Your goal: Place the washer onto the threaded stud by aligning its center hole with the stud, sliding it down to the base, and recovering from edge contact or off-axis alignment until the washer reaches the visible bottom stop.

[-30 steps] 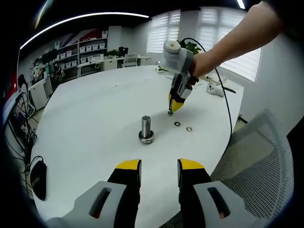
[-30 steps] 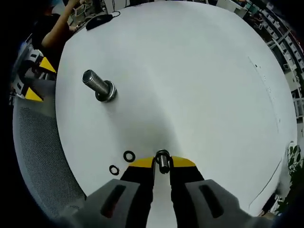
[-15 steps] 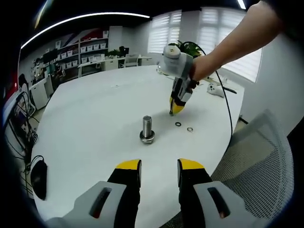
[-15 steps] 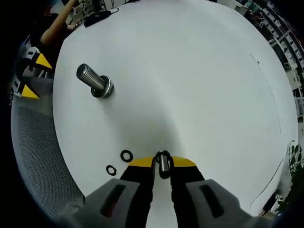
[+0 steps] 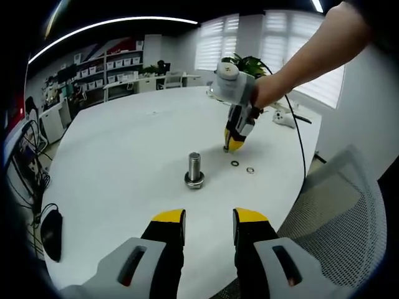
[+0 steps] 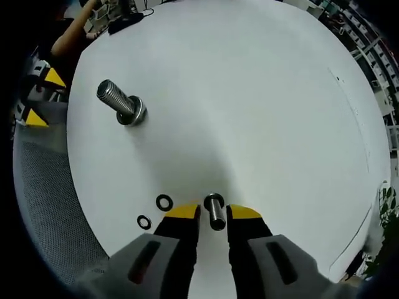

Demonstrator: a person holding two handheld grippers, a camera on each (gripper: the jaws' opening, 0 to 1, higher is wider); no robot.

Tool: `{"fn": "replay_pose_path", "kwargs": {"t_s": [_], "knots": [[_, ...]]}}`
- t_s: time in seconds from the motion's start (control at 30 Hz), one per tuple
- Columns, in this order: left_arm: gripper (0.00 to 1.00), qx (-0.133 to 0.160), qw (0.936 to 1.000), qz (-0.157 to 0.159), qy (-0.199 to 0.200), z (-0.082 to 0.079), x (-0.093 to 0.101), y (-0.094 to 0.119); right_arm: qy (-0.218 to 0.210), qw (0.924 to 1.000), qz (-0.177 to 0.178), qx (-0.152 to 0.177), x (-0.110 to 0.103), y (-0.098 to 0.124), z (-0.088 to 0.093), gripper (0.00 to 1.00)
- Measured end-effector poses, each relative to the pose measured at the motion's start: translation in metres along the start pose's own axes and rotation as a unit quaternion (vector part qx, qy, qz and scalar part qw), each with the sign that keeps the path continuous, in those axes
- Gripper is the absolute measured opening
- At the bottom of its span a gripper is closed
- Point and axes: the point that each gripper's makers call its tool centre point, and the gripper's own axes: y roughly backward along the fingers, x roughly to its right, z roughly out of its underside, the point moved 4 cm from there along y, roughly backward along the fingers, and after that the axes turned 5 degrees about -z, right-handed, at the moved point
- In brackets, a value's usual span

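Note:
A threaded stud (image 5: 194, 169) stands upright on its flanged base in the middle of the white round table (image 5: 124, 143); in the right gripper view the stud (image 6: 118, 103) sits far left. Two small washers (image 5: 235, 163) (image 5: 250, 169) lie flat to its right, seen as dark rings (image 6: 164, 202) (image 6: 144, 222) just left of my right gripper (image 6: 213, 213). A short metal cylinder (image 6: 215, 212) stands between its jaws, with a small gap on each side. A person's hand holds that right gripper (image 5: 232, 146) tip-down on the table. My left gripper (image 5: 209, 218) is open and holds nothing, near the table edge.
A grey mesh chair (image 5: 340, 212) stands at the table's right edge. A black mouse (image 5: 51, 233) lies at the left edge. A black cable (image 5: 298, 137) and a white object (image 5: 282, 118) lie behind the hand. Shelves and desks line the far wall.
The right gripper's jaws have parted slightly and no longer press on the metal cylinder. The stud, the washers and the left gripper stay put.

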Motion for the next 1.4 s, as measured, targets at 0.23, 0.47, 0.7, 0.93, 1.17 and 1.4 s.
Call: {"fn": "replay_pose_path", "kwargs": {"t_s": [0.23, 0.47, 0.7, 0.93, 1.17, 1.4], "knots": [[0.29, 0.001, 1.0000, 0.000, -0.001, 0.000, 0.000, 0.000, -0.004, 1.0000, 0.006, 0.005, 0.000, 0.003, 0.006, 0.24], [0.29, 0.000, 1.0000, 0.001, -0.001, 0.000, 0.001, -0.001, -0.003, 0.9999, 0.012, 0.011, -0.003, 0.006, 0.010, 0.27], [0.29, -0.001, 1.0000, 0.002, -0.004, 0.000, 0.001, -0.002, -0.006, 0.9992, 0.024, 0.031, -0.004, 0.012, 0.011, 0.30], [0.29, 0.000, 1.0000, 0.003, -0.005, -0.001, 0.002, -0.002, -0.011, 0.9990, 0.025, 0.036, -0.010, 0.014, 0.018, 0.30], [0.29, 0.000, 0.9999, 0.006, -0.008, -0.001, 0.003, -0.003, -0.018, 0.9990, 0.024, 0.034, -0.020, 0.013, 0.031, 0.31], [0.29, 0.002, 0.9999, 0.007, -0.009, -0.002, 0.003, -0.002, -0.027, 0.9990, 0.023, 0.028, -0.023, 0.012, 0.040, 0.31]]}}
